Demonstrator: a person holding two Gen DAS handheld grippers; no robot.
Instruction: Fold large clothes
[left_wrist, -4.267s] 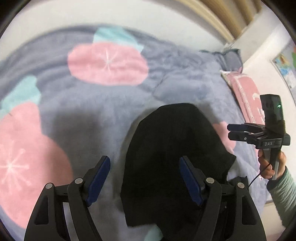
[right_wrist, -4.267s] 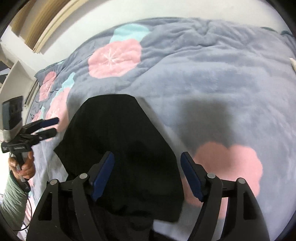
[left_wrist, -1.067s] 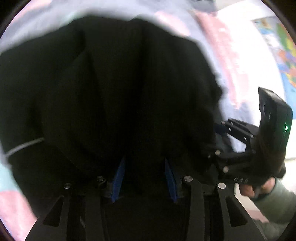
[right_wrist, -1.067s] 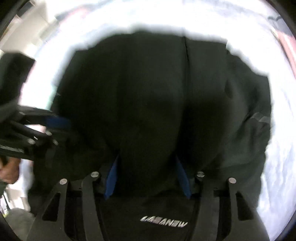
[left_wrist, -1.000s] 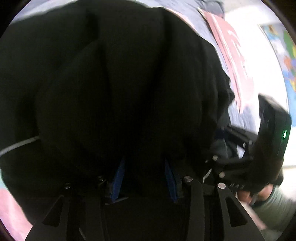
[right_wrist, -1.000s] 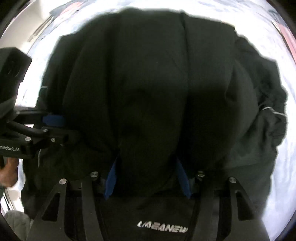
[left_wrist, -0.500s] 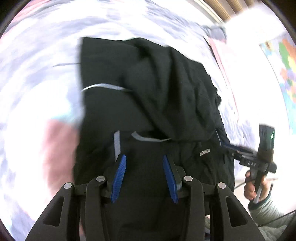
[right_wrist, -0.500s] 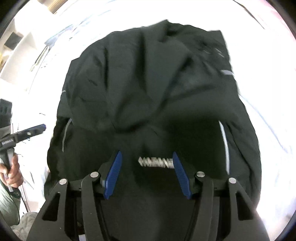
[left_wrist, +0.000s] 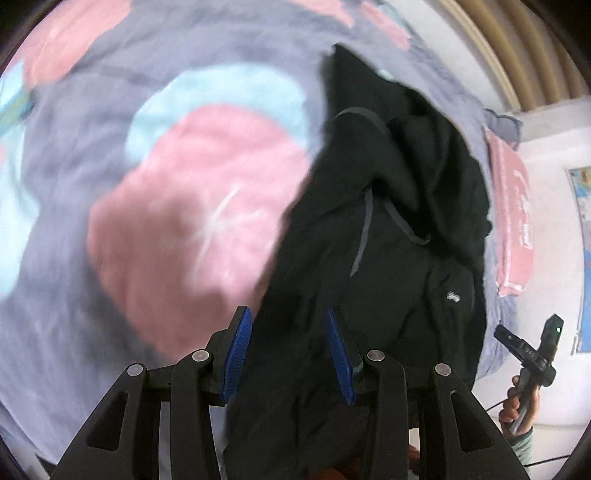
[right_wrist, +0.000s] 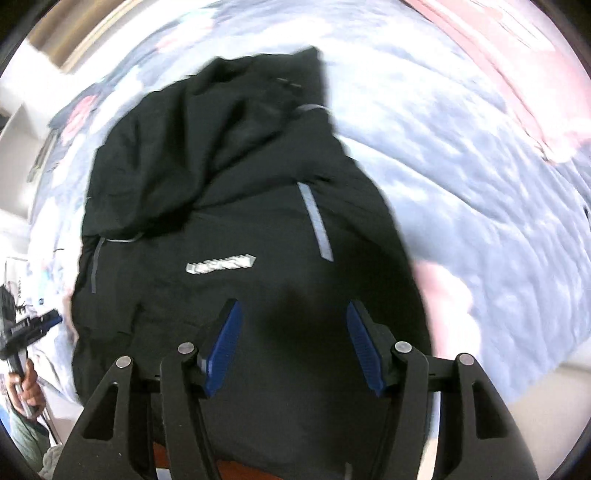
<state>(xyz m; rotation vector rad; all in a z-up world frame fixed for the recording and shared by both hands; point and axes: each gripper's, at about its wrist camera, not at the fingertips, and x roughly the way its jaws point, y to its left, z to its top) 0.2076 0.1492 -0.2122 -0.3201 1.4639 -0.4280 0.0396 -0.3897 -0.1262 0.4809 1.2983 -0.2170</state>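
Left gripper (left_wrist: 288, 345) jaws partly spread, blue pads (left_wrist: 236, 347) apart. Right gripper (right_wrist: 293, 345) jaws wider, pointing forward-down, hand-held.

Left wrist view: bare blanket (left_wrist: 110, 177) from 8 to 12 o'clock gives open passage. The black jacket (left_wrist: 388, 229) fills 12 to 5 o'clock (heaped folds near its top). A pink pillow (left_wrist: 513, 229) borders the bed at 3 o'clock. Right wrist view: bare bedding (right_wrist: 480, 184) lies open from 1 to 4 o'clock.
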